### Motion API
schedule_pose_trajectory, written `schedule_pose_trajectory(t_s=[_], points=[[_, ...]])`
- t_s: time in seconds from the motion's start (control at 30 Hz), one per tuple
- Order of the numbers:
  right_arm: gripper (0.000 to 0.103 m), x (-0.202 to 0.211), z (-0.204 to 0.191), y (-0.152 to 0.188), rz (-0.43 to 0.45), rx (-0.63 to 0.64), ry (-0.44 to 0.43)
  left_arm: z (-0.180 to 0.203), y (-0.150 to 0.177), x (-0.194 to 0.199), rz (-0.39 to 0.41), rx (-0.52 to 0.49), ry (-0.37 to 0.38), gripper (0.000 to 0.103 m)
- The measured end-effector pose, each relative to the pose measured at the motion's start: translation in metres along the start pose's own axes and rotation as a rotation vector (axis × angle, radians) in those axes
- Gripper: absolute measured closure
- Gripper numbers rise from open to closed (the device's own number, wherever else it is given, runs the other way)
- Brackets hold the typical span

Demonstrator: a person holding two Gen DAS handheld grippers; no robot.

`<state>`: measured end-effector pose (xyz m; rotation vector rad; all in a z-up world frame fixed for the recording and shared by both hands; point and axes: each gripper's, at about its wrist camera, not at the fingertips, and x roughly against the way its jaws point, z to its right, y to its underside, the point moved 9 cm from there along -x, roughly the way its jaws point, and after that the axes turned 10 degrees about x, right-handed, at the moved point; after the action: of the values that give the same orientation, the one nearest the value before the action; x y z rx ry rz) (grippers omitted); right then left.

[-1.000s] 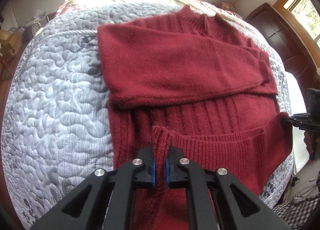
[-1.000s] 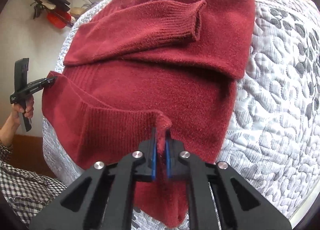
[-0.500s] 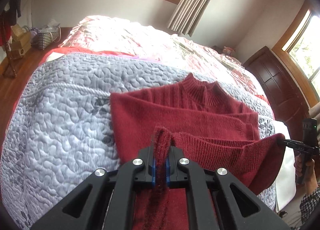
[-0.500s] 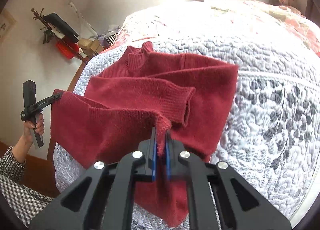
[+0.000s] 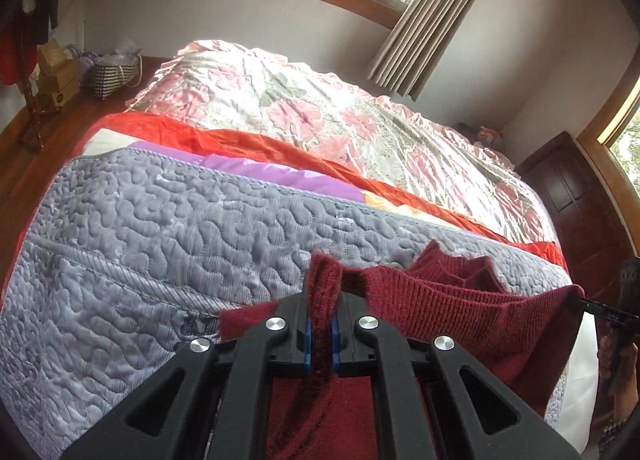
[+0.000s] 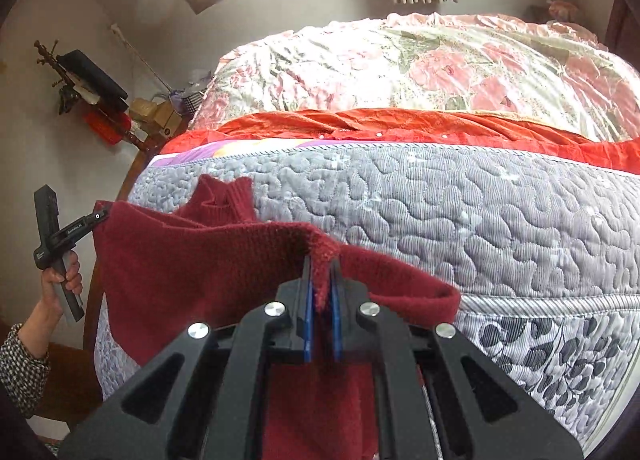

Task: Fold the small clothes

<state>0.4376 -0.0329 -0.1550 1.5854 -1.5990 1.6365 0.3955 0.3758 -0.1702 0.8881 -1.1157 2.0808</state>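
Your left gripper (image 5: 320, 334) is clamped on one bottom corner of the red sweater (image 5: 460, 312), a tuft of knit standing up between the blue pads (image 5: 306, 340); your right gripper (image 6: 320, 324) is pinched likewise on the opposite corner. The hem hangs stretched between the two tools, raised off the grey quilt (image 6: 460, 220) that lies ahead of and below both. The collar (image 6: 224, 200) shows just beyond the lifted edge, ahead of the left tool and to the left of the right one. Judgement: you are mid-way through carrying the bottom half up toward the neckline. Keep both tools level and the hem taut, neither slack nor overstretched, so the fold line runs straight across the body. Lower the hem squarely to meet the shoulders, both corners together, before releasing. The knit appears thick and soft; it may slump or drag the lower layer askew if one side leads. The floral bedspread (image 5: 320, 108) beyond is not involved.
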Motion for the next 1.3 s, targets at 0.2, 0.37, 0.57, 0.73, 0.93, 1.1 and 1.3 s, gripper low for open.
schedule_pose_trajectory(t_s=[0.2, 0.37, 0.57, 0.73, 0.93, 1.1, 1.3], points=[[0.096, -0.047, 0.025, 0.019, -0.096, -0.063, 0.066, -0.022, 0.02, -0.052, -0.095, 0.024, -0.107, 0.096], [0.071, -0.046, 0.03, 0.032, -0.112, -0.076, 0.111, -0.036, 0.032, -0.06, -0.135, 0.053, -0.178, 0.067], [0.052, 0.007, 0.019, 0.061, -0.036, -0.101, 0.05, -0.049, 0.053, -0.002, -0.118, 0.086, -0.168, 0.032], [0.052, 0.028, -0.006, 0.123, -0.081, -0.113, -0.006, -0.063, 0.11, 0.042, -0.172, 0.057, -0.194, 0.031], [0.052, 0.021, -0.029, 0.188, -0.157, -0.138, -0.022, -0.063, 0.171, 0.064, -0.222, 0.047, -0.207, 0.031], [0.063, 0.004, -0.033, 0.214, -0.226, -0.141, 0.01, -0.071, 0.2, 0.05, -0.266, 0.063, -0.242, 0.035], [0.096, 0.013, -0.041, 0.216, -0.196, -0.142, -0.044, -0.07, 0.207, 0.047, -0.281, 0.076, -0.231, 0.043]])
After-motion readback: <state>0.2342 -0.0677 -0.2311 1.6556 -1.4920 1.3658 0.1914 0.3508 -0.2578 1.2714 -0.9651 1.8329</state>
